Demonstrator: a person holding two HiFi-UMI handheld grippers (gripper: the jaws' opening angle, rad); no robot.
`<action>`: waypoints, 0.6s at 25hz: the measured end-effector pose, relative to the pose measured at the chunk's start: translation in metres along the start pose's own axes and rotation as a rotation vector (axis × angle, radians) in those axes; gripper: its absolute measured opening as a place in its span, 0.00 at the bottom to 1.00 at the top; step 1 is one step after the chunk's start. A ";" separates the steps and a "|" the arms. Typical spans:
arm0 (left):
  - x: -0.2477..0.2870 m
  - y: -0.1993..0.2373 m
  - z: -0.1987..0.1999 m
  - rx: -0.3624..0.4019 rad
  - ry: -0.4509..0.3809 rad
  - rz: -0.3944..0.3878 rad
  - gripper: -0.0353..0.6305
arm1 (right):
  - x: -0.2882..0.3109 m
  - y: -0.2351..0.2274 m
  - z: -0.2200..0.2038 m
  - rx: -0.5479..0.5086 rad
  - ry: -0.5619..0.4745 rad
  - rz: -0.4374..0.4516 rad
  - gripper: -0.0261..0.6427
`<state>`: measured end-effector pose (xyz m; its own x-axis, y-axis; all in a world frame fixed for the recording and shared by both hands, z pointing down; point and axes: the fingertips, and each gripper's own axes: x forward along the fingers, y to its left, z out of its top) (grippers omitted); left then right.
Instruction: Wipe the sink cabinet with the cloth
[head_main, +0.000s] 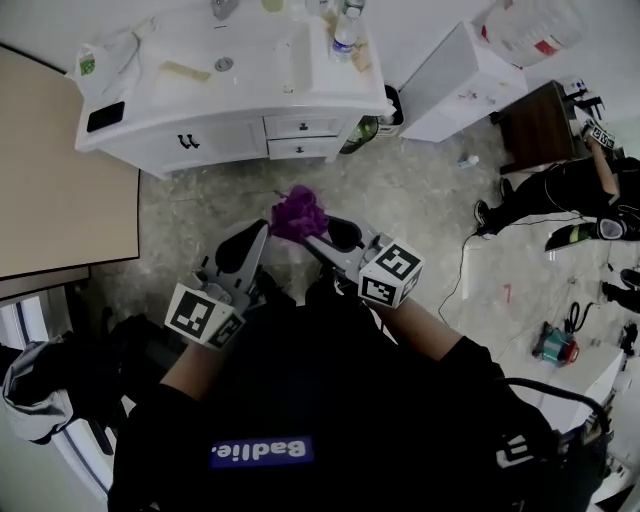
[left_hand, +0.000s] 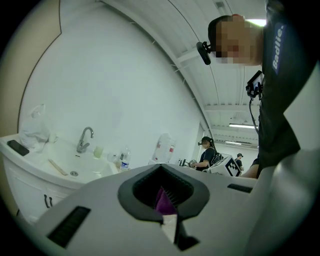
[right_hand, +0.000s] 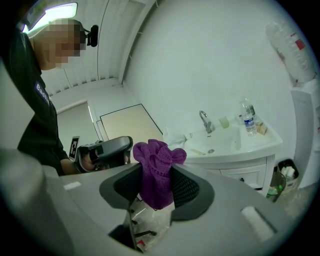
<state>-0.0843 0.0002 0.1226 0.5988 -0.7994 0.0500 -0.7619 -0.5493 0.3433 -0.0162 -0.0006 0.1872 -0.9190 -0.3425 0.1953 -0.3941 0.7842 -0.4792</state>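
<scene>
The right gripper (right_hand: 156, 186) has its fingers (right_hand: 189, 192) squeezed tight on the bunched middle of the purple cloth (right_hand: 156, 162), which looks soft, light and floppy, while the left gripper (left_hand: 162, 194) nips a small edge, and the sink cabinet (head_main: 230, 138) stands well ahead.

Jaws of the left tool (left_hand: 164, 189) hide all but a sliver of cloth (left_hand: 162, 201).

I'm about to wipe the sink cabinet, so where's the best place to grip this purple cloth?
Probably its gathered lower part, from behind, as the right gripper holds it now: the purple cloth is bunched, so its ruffled head stands clear of the jaw tips, free to rub the sink cabinet.
</scene>
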 end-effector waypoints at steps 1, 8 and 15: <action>0.004 -0.001 0.000 0.009 0.006 0.014 0.06 | -0.002 -0.007 0.001 0.007 0.003 0.010 0.27; 0.047 0.009 -0.008 0.013 0.001 0.143 0.06 | -0.005 -0.067 0.004 0.028 0.040 0.078 0.27; 0.072 0.032 -0.015 0.033 -0.030 0.147 0.06 | 0.024 -0.112 -0.009 0.054 0.057 0.062 0.27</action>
<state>-0.0621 -0.0715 0.1512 0.4726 -0.8785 0.0697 -0.8490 -0.4326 0.3036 0.0062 -0.0922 0.2534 -0.9413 -0.2628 0.2119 -0.3368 0.7736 -0.5367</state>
